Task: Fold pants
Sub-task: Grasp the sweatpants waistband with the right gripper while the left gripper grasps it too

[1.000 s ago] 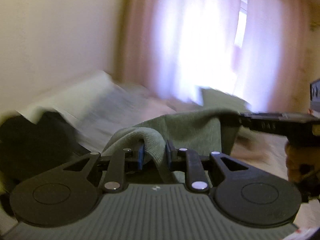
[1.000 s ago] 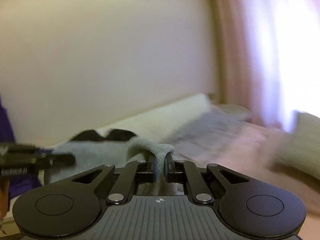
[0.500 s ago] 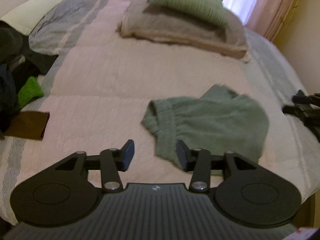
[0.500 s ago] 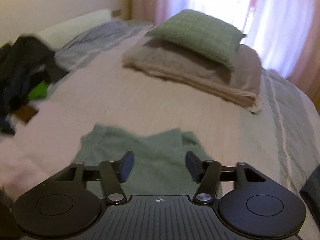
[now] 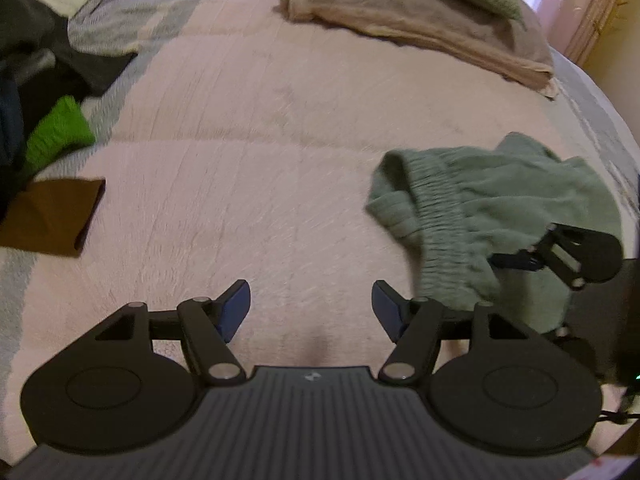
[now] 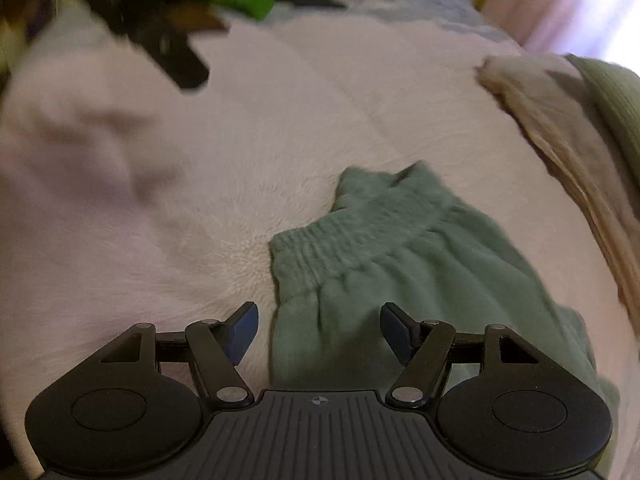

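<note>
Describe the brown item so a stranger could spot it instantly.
Start at the pink bedspread, then go to the clothes pile on one side. The brown folded cloth lies flat at the pile's near end, beside a bright green garment; nothing else there is brown.

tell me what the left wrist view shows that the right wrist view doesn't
Only the left wrist view shows the right gripper from outside, over the green pants, and the open left gripper above bare pink bedspread. Only the right wrist view shows the right gripper's open fingers straddling the pants' near edge below the waistband. Both show the pants lying free, the bedspread and the bright green garment.
</note>
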`<action>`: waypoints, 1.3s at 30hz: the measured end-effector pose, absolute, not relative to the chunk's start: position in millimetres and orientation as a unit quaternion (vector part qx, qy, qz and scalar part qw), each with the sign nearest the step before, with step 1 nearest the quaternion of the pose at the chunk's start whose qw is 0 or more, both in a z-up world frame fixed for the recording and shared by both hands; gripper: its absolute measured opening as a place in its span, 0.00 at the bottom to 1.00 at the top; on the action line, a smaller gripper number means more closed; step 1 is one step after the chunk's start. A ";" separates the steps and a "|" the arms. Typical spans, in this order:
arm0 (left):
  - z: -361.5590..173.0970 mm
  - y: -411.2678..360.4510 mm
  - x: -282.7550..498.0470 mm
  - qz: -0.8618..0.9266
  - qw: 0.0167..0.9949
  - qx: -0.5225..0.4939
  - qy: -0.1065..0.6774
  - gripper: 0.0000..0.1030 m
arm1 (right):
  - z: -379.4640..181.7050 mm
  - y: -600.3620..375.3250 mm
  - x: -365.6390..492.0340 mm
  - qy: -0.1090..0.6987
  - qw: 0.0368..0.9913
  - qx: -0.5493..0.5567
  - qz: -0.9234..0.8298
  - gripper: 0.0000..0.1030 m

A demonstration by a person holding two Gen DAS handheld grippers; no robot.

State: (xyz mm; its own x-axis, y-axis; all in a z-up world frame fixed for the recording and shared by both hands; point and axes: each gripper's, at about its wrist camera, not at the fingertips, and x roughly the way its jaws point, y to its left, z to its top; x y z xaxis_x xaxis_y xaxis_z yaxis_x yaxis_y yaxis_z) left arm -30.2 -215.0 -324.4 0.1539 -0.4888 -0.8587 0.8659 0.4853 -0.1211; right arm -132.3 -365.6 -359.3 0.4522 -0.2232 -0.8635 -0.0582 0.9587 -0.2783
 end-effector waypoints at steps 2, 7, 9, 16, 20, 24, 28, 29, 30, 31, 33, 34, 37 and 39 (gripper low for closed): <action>-338.0 -213.7 -22.3 -0.457 0.730 0.202 0.466 0.61 | -385.6 -361.7 -121.7 0.532 0.823 -0.190 -0.050 0.73; -341.1 -217.2 -13.9 -0.466 0.721 0.181 0.480 0.61 | -369.2 -377.2 -125.9 0.524 0.829 -0.191 -0.045 0.34; -335.6 -223.2 -12.1 -0.479 0.716 0.172 0.478 0.62 | -333.4 -391.5 -134.8 0.497 0.852 -0.154 -0.062 0.23; -337.5 -284.2 -11.2 -0.524 0.683 0.101 0.499 0.70 | -222.1 -477.6 -184.5 0.409 0.886 0.022 -0.215 0.12; -370.4 -325.4 -19.6 -0.528 0.658 0.078 0.531 0.72 | -216.0 -502.4 -200.0 0.404 0.883 0.043 -0.235 0.12; -392.1 -352.8 -28.8 -0.540 0.649 0.052 0.533 0.51 | -220.8 -517.0 -205.5 0.393 0.885 0.062 -0.243 0.12; -374.5 -359.5 -35.9 -0.557 0.665 0.051 0.495 0.24 | -229.7 -523.2 -210.2 0.395 0.880 0.085 -0.250 0.14; -364.3 -358.9 -38.3 -0.566 0.669 0.054 0.479 0.23 | -231.0 -524.8 -209.8 0.397 0.879 0.085 -0.249 0.15; -354.9 -358.6 -41.0 -0.574 0.670 0.059 0.467 0.22 | -232.3 -524.9 -210.0 0.397 0.879 0.081 -0.253 0.19; -345.4 -359.9 -43.2 -0.582 0.670 0.064 0.457 0.22 | -234.3 -525.1 -208.5 0.401 0.876 0.075 -0.257 0.24; -331.4 -365.5 -46.3 -0.592 0.668 0.069 0.446 0.22 | -243.5 -527.9 -203.5 0.414 0.868 0.077 -0.262 0.40; -327.3 -367.5 -48.0 -0.597 0.667 0.071 0.440 0.22 | -247.7 -530.0 -202.0 0.416 0.866 0.082 -0.264 0.53; -320.2 -374.0 -54.8 -0.611 0.665 0.082 0.421 0.22 | -259.3 -535.1 -197.2 0.421 0.866 0.095 -0.254 0.60; -322.5 -375.8 -56.3 -0.610 0.665 0.086 0.423 0.21 | -263.5 -540.5 -195.2 0.422 0.867 0.090 -0.250 0.58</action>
State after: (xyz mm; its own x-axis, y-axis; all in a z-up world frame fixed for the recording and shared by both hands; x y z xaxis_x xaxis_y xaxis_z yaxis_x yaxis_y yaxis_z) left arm -56.3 -375.8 -322.5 -0.1016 -0.7381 -0.6669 0.8834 0.2413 -0.4017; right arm -195.2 -540.5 -263.5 0.5187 -0.3580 -0.7763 0.5103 0.8583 -0.0548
